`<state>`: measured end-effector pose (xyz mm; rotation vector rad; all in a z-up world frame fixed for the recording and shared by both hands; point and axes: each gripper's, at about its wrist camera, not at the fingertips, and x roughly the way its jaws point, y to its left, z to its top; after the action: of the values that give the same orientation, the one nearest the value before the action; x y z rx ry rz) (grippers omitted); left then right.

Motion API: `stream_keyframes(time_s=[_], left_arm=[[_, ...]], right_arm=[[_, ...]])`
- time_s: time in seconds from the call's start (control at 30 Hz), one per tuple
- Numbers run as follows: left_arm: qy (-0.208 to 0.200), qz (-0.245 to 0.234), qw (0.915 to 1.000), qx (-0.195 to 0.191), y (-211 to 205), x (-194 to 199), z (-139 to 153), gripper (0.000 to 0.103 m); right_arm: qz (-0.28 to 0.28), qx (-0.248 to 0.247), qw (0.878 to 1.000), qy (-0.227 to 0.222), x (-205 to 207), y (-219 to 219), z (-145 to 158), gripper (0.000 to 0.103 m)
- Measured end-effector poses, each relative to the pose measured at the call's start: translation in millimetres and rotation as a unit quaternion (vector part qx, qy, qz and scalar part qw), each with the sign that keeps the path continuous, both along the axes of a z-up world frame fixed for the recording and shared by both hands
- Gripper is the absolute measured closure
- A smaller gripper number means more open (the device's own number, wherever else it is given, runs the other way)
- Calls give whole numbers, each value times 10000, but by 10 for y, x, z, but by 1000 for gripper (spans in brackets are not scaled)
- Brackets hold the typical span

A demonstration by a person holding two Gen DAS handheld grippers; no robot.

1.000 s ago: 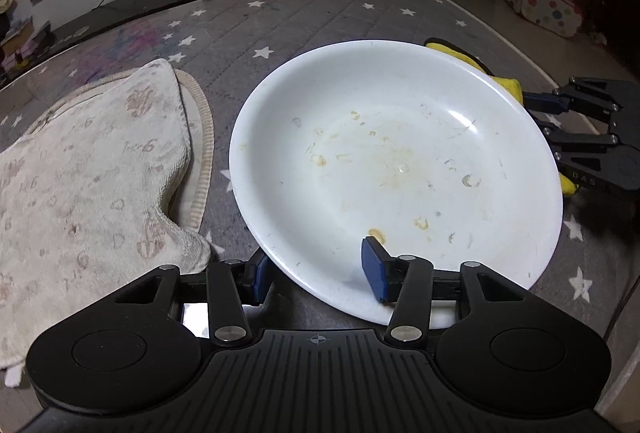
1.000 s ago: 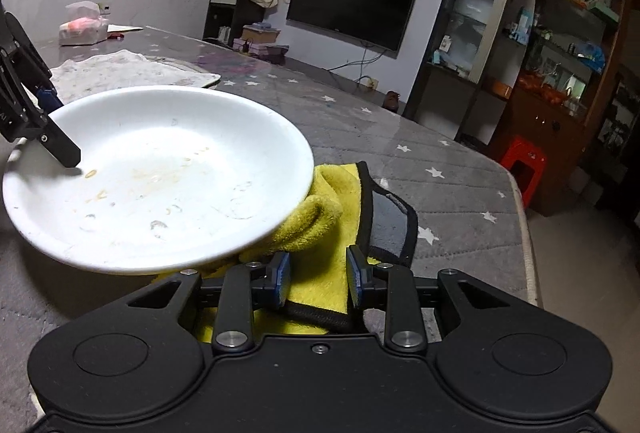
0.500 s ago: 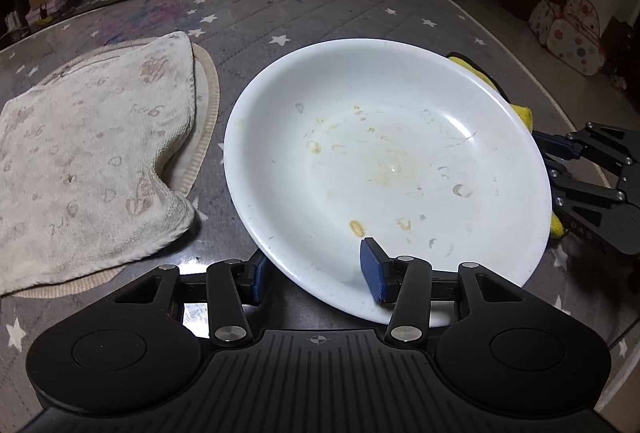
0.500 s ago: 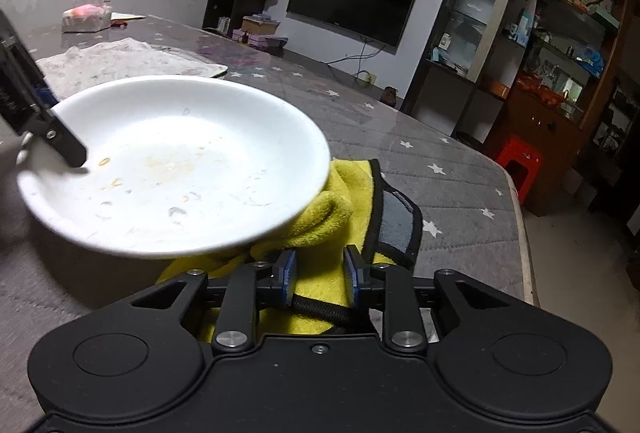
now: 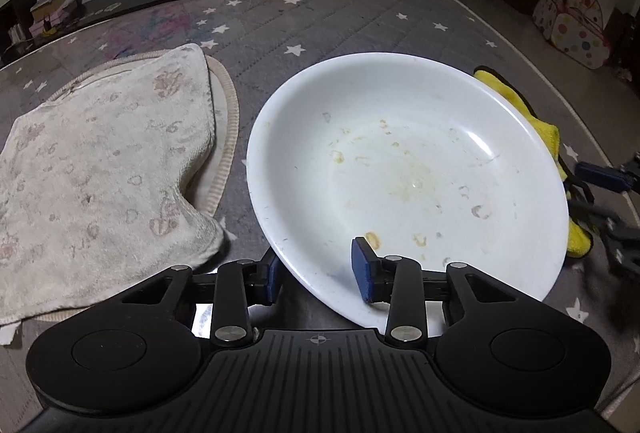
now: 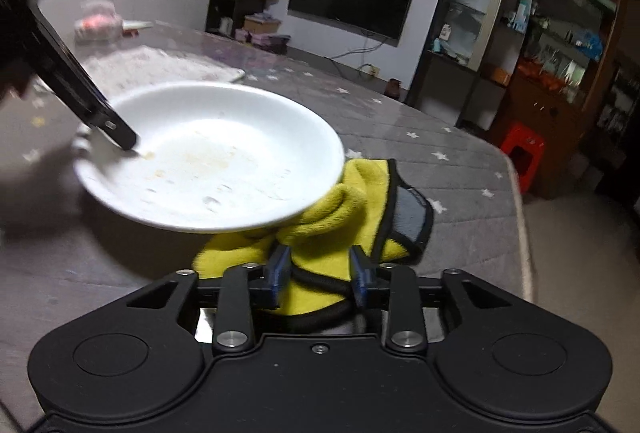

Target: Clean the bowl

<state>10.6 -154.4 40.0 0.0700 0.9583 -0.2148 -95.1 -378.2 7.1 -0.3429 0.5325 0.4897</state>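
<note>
Beige towel [image 5: 100,169]: lying flat on a round mat, out past the left finger of the left gripper and apart from the bowl.

Left gripper [image 5: 316,273]: its two blue pads are sitting one on each side of the bowl's near rim, one under the outside wall, one on the inner face. The pads are standing a good way apart, yet the bowl is tilting and appears to be lifting off the table, so I judge it is gripping the rim.

Bowl [image 5: 408,169]: white and shallow, with dried yellowish smears across the middle. It is spreading forward and to the right of the left fingers; in the right wrist view it is hanging up and to the left of the right fingers, its far edge overlapping the cloth.

Yellow cloth [image 6: 320,233]: bunched, with a grey, dark-edged part. It is lying directly between the right fingers and running forward under the bowl's edge.

Right gripper [image 6: 320,273]: fingers are closing in on the cloth's near fold with a modest gap, each pad touching fabric; it looks held.

Key relation: the soiled centre is lying forward-left of and above the right fingers, so the cloth hand is the nearer one for wiping and would have to rise and swing left.
</note>
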Motion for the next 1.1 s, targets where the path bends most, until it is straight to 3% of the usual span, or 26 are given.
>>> stream_keyframes(time_s=[0.3, 0.4, 0.57, 0.73, 0.9, 1.0, 1.1], left_arm=[[-3, 2, 10000, 20, 15, 11, -4, 66], [-21, 3, 10000, 51, 5, 7, -1, 65], [-7, 13, 10000, 24, 17, 17, -6, 65], [-23, 0, 10000, 22, 18, 15, -12, 65], [-23, -17, 10000, 42, 21, 24, -6, 65], [-32, -45, 10000, 63, 26, 36, -3, 65], [-76, -70, 9999, 131, 20, 65, -2, 65]], right_arm=[[40, 534, 9981, 299, 40, 5, -1, 55], [1, 503, 9983, 308, 45, 2, -27, 46], [115, 686, 9970, 346, 46, 5, -24, 44], [99, 512, 9981, 327, 62, 89, -75, 40], [16, 665, 9964, 516, 103, 91, -113, 52], [61, 548, 9970, 544, 46, 75, -91, 61], [95, 371, 9979, 529, -48, 26, -74, 63]])
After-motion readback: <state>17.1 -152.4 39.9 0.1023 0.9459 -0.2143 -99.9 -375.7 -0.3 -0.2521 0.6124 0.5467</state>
